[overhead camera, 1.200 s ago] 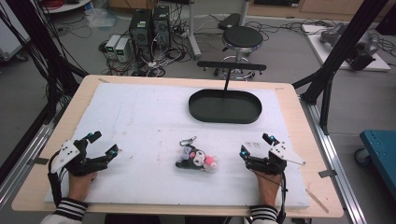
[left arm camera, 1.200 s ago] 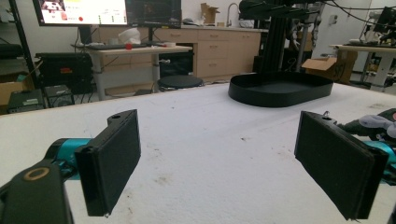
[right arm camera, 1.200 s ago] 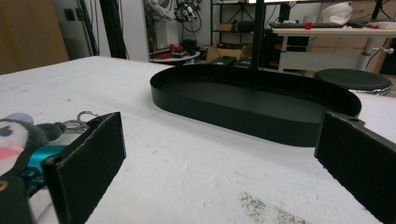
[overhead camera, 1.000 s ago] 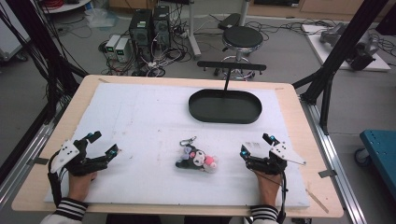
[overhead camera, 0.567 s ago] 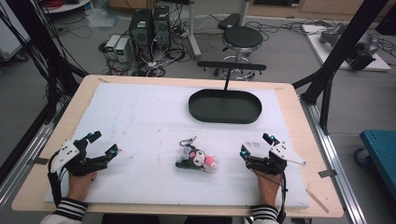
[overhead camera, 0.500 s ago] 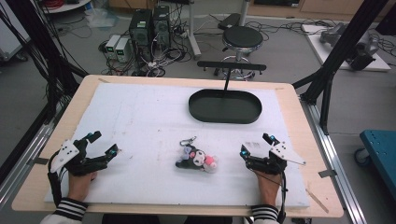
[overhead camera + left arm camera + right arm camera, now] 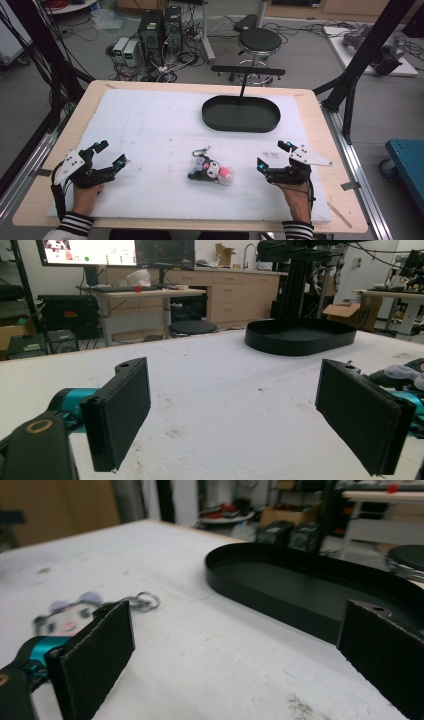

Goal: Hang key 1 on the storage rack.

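Centrally on the white foam mat (image 7: 150,125) lies a small plush keychain (image 7: 211,170): dark body, pale face, pink patch on one side, metal clasp (image 7: 201,151) at its far end. Beyond the plush, well apart, sits a black oval tray (image 7: 241,114) with a low rim; its interior looks bare. Left gripper (image 7: 111,155) rests left of the plush, jaws spread wide, nothing between them. Right gripper (image 7: 273,154) rests right of the plush, jaws likewise parted and holding nothing.
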A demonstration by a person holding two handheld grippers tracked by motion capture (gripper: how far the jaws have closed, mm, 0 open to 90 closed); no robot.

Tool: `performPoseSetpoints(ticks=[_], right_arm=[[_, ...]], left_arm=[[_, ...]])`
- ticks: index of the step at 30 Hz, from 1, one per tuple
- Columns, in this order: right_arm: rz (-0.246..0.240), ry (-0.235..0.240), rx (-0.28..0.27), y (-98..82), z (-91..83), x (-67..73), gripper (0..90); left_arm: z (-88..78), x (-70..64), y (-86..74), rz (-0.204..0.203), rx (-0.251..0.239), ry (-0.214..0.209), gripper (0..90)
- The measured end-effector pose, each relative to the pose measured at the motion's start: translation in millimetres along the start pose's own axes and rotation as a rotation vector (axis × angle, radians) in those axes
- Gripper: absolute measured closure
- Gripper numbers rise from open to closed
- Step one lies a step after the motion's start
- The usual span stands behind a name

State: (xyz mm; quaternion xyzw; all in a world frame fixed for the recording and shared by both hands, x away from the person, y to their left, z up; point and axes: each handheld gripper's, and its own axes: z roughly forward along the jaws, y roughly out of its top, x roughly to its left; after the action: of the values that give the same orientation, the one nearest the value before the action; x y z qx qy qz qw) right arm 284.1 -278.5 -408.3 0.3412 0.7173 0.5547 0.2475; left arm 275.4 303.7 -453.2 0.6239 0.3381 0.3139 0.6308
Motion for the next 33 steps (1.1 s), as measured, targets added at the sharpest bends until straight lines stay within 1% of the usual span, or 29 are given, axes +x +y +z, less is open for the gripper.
performPoseSetpoints(ticks=[2,3,4,5,6,7,8,12,13,14,16,17,18,20,21,22,23,30,33], right_arm=[[-0.038,0.035,0.038,9.4,0.9,2.3,1.2],[-0.038,0.035,0.038,9.4,0.9,2.3,1.2],[-0.061,0.083,0.071,18.7,3.5,4.7,1.2],[-0.072,0.1,0.087,21.7,4.5,5.9,1.2],[-0.097,0.12,0.114,26.3,6.6,7.7,1.2],[-0.097,0.12,0.114,26.3,6.6,7.7,1.2],[-0.126,0.145,0.15,32.3,10.1,10.3,1.2],[-0.163,0.208,0.214,44.7,17.0,15.9,1.2],[-0.174,0.216,0.224,46.6,18.4,16.5,1.2],[-0.185,0.224,0.251,49.9,19.8,17.8,1.2],[-0.192,0.231,0.261,51.7,20.8,18.3,1.2],[-0.196,0.246,0.27,53.8,22.3,18.9,1.2],[-0.206,0.264,0.3,58.1,25.0,21.3,1.2],[-0.224,0.272,0.329,61.0,27.3,23.4,1.2],[-0.224,0.272,0.329,61.0,27.3,23.4,1.2],[-0.229,0.279,0.344,62.5,28.9,24.4,1.2],[-0.231,0.295,0.373,64.4,32.9,27.6,1.3],[-0.259,0.342,0.449,64.1,46.1,37.6,1.3],[-0.272,0.343,0.481,62.0,52.1,41.5,1.3]], left_arm=[[0.0,-0.1,0.0,0.0,-0.001,0.0,14.9],[-0.2,-0.1,0.0,0.0,0.001,0.0,14.9],[-0.1,0.0,0.1,0.003,0.001,-0.002,14.9],[-0.1,0.0,0.1,0.003,0.001,-0.002,14.9],[-0.1,0.0,0.0,0.004,0.001,-0.002,14.9],[-0.1,-0.1,0.0,0.005,0.001,-0.002,14.9],[-0.1,-0.2,0.0,0.006,0.001,-0.001,14.9],[-0.1,-0.2,0.0,0.006,0.001,-0.002,14.9],[-0.1,-0.2,0.0,0.006,0.001,-0.002,14.9],[-0.1,-0.3,0.0,0.007,0.001,-0.001,14.9],[-0.1,-0.3,0.0,0.007,0.001,-0.001,14.9],[0.0,-0.2,0.0,0.006,0.001,-0.001,14.9],[-0.1,-0.2,0.0,0.006,0.001,-0.002,14.9],[-0.1,-0.3,0.0,0.007,0.002,-0.001,14.9],[-0.1,-0.3,0.0,0.007,0.002,-0.001,14.9],[-0.1,-0.2,0.0,0.007,0.001,-0.001,14.9],[-0.1,-0.2,0.0,0.006,0.001,-0.002,14.9],[0.1,-0.6,0.0,0.007,-0.001,0.0,14.9],[0.0,-0.4,0.0,0.007,0.001,-0.001,14.9]])
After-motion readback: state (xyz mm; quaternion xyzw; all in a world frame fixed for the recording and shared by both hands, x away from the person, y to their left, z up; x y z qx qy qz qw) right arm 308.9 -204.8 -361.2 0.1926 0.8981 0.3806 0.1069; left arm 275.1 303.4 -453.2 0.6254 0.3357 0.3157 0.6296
